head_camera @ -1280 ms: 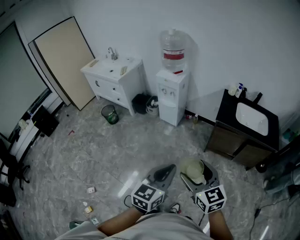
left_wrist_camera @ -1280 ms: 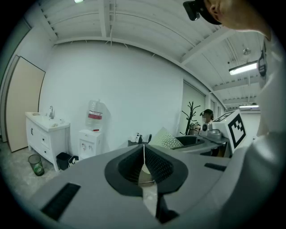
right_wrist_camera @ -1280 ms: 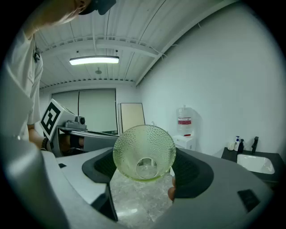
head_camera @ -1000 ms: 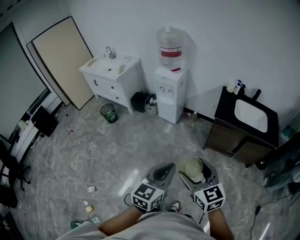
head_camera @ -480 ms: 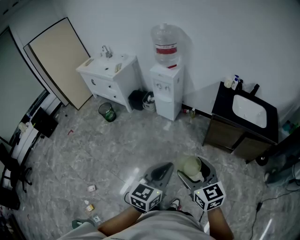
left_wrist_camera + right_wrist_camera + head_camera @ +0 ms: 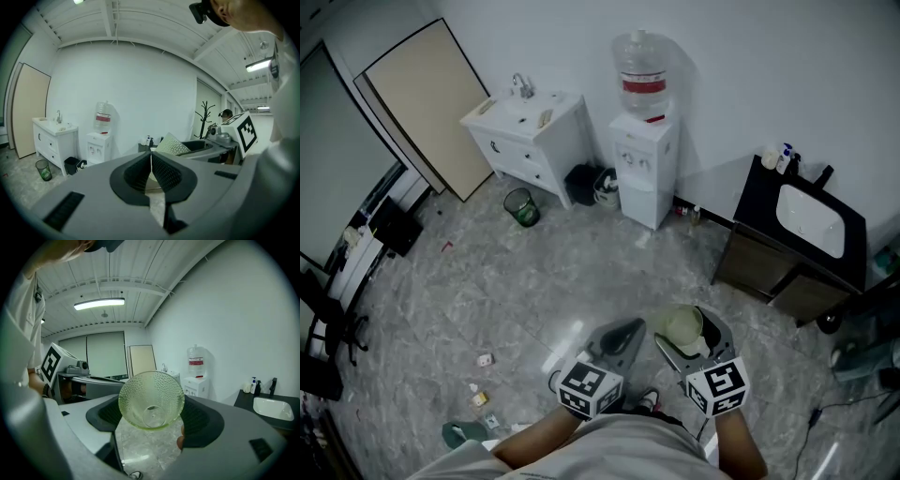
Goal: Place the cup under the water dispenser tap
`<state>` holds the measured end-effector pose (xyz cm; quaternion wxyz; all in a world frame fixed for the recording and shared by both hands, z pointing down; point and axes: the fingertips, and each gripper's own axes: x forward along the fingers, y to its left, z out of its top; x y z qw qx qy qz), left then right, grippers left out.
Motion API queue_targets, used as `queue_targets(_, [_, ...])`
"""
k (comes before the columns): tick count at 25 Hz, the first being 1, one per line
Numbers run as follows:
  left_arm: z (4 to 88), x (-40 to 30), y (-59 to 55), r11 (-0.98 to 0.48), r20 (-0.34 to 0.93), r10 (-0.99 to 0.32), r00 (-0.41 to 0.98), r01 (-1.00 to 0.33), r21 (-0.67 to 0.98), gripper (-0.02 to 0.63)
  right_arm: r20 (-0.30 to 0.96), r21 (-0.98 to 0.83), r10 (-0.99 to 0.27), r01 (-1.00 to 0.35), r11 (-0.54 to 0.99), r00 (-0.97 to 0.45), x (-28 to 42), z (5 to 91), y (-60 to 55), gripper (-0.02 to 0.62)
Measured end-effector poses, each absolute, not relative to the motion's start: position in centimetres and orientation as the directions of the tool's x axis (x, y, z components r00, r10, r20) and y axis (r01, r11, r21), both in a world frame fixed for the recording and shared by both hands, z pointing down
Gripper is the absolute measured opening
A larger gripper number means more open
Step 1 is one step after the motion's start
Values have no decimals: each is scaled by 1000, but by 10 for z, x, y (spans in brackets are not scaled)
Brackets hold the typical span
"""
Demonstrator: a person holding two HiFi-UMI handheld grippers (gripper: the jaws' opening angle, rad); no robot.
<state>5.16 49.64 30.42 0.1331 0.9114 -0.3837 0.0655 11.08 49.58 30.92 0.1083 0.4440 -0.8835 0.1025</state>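
My right gripper (image 6: 686, 333) (image 6: 151, 418) is shut on a pale green dimpled glass cup (image 6: 151, 400) (image 6: 682, 329), whose mouth faces the right gripper camera. My left gripper (image 6: 622, 338) (image 6: 151, 169) is beside it with its jaws shut and nothing between them. The white water dispenser (image 6: 644, 180) (image 6: 196, 385) (image 6: 99, 146) stands against the far wall, several steps across the floor from both grippers. A clear bottle with a red label (image 6: 643, 82) tops it.
A white sink cabinet (image 6: 525, 134) stands left of the dispenser, with a green wire bin (image 6: 521, 205) and a black bin (image 6: 584, 183) between them. A dark cabinet with a white basin (image 6: 806, 232) is at right. Small litter (image 6: 478, 397) lies on the marble floor.
The head view has shifted slightly; the dispenser and cabinets sit a little differently in the frame. Both grippers keep their places, with the cup still held in the right one.
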Motion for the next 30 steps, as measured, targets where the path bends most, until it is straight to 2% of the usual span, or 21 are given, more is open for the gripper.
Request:
queue_targets(9, [318,22,423,-645,215,-701,680,-733,215,14,316,-100,-737,-794,600,-597,83,327,425,367])
queue_targets(20, [321,-34,247,-711,216,-648,730,-682,172,14,327,-110,-777,-838,535,-539,28,336,249,367])
queue_targets(30, [315,-72,140,-718,191,-649,736,-676,165,14,346,-100,-780,-847,522,-522,-6,336,137,367])
